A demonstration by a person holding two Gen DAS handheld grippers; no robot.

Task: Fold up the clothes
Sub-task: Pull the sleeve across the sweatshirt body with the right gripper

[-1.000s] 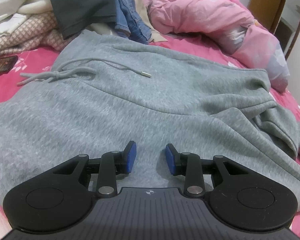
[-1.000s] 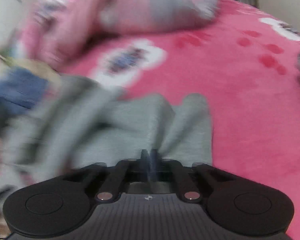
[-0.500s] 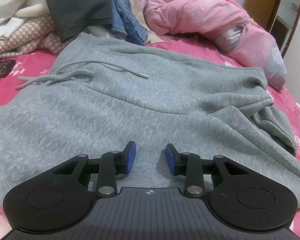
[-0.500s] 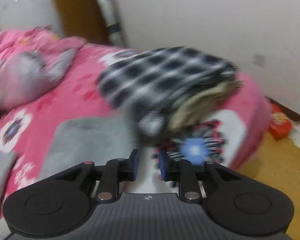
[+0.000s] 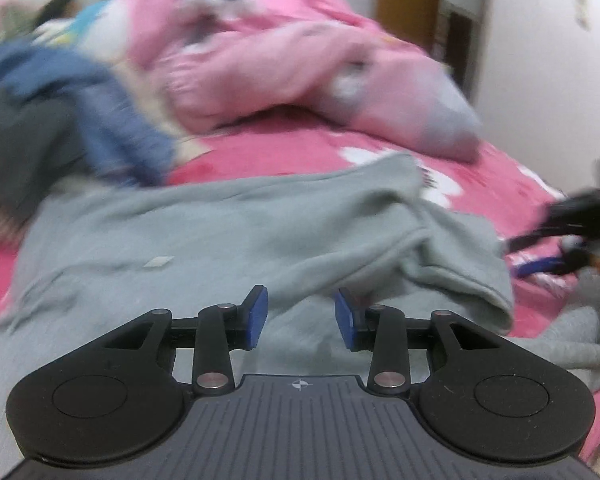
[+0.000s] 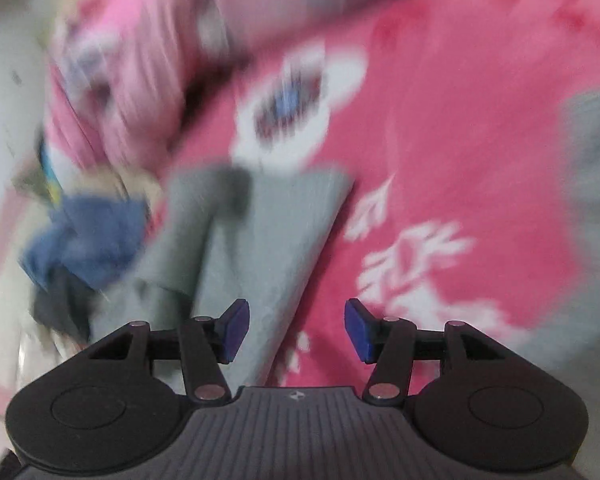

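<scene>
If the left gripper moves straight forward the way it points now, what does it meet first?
Most likely the grey sweatpants: the open left gripper points over their fabric, just ahead of its fingers. Blur makes the depth uncertain.

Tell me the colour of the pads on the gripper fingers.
Blue pads on black fingers, sharpest in the left wrist view.
</scene>
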